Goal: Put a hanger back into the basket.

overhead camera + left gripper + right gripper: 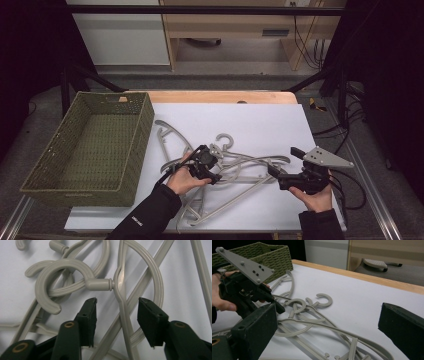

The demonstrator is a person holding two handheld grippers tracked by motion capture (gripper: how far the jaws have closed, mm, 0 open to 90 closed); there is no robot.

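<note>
Jaws of the left gripper [117, 312] stand apart on either side of one hanger's neck [123, 302], the thin upright strip just below the collar where its hook [57, 277] screws in; the pads are not yet touching it, so nothing is held. To take this hanger cleanly, I would keep the neck centred between the pads and close squarely on the strip itself, not on the crossing bar [147, 277] of the hanger underneath, which runs diagonally right behind it and could easily be pinched along with it. A bite just under the collar looks best, since the collar would stop the hanger from sliding down through the pads when lifted. The hook is threaded through another loop of the tangled hangers [225, 165], so my judgement is that a straight upward pull would drag the pile; a lift with a slight sideways slip should free it first. Further right on the white mat [280, 125], the right gripper [280, 167] hangs beside the pile with its jaws wide apart and empty, well placed to pin the remaining hangers down. Beyond, at the mat's left edge, the green woven basket [135, 125] sits empty, the likely place for the hanger.
</note>
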